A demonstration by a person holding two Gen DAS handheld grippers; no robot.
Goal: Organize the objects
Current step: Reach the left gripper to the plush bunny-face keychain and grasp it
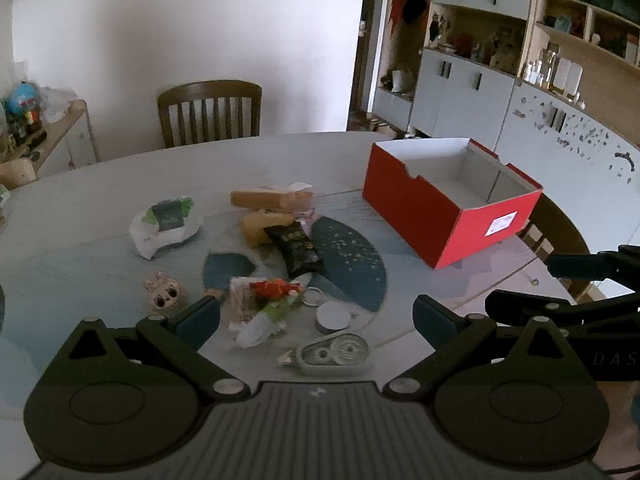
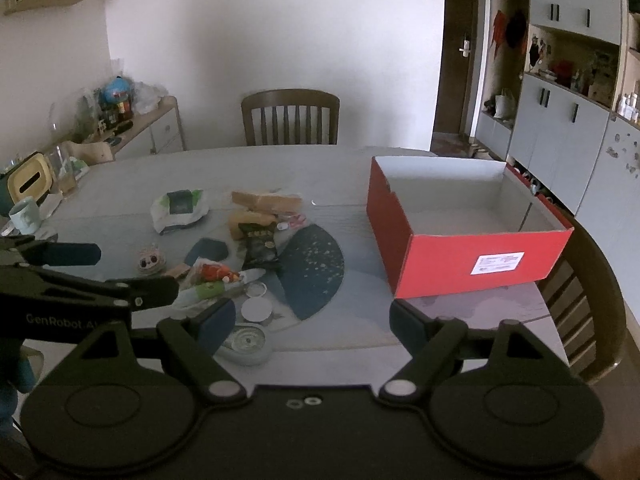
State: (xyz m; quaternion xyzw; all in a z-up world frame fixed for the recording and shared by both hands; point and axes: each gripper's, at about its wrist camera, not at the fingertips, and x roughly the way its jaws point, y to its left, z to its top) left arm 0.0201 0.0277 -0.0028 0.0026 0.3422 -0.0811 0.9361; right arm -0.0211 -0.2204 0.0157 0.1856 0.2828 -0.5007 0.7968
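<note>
Black tongs (image 1: 316, 316), blue pads (image 1: 198, 320), silver pivot screws, ribbed grey housing

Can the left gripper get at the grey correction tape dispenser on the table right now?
Probably yes. The left gripper is open and empty, and the grey correction tape dispenser lies just ahead between its fingers, with nothing on top of it.

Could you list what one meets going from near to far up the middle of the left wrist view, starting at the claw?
Left claw, open and empty → grey correction tape dispenser → white round tin → black snack packet → tan wrapped block → wooden chair behind the table.
</note>
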